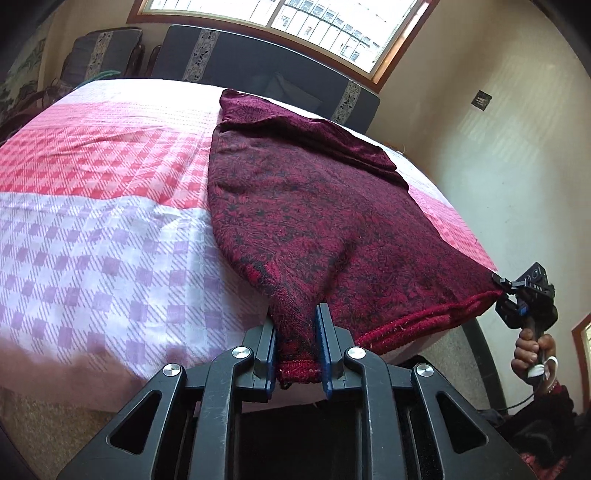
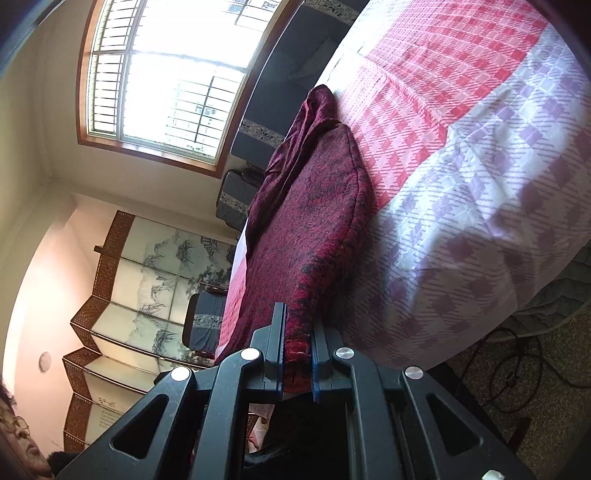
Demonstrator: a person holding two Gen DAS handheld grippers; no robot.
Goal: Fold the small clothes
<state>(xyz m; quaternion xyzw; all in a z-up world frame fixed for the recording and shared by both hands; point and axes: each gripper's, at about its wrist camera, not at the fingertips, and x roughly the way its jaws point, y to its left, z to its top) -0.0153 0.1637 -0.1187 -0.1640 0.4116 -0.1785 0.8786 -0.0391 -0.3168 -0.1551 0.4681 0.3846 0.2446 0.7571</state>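
1. Nearest the left wrist camera, the left gripper (image 1: 298, 347) has its fingers (image 1: 266, 354) parted a little, with the near hem corner of the maroon garment (image 1: 310, 221) bunched between them; the blue pads appear to lie against the cloth, so I judge this a light hold, not a firm clamp
2. In its own view the right gripper (image 2: 298, 360) has its fingers (image 2: 277, 350) closed almost fully on the other hem corner, pinching the ribbed edge between the pads
3. The hem (image 1: 424, 321) runs between the two grips as a fairly taut line off the near edge of the bed (image 1: 92, 236), so both hands are equally near the garment, each already at a corner
4. From the fingers the garment stretches away across the checked bedspread; its long axis runs from the held hem toward the far side, where the window (image 1: 321, 26) stands
5. The body lies flat on the bed, right of centre in the left view, with the near part lifted off the edge by the two grips
6. Farthest off, the top of the garment (image 1: 255, 107) looks already turned over itself, with a sleeve or collar part lying across
7. My judgement: the coming move turns on carrying the hem forward along that long axis, both hands level, to lay it on the far end; the looser left hold could let its corner slip on the way
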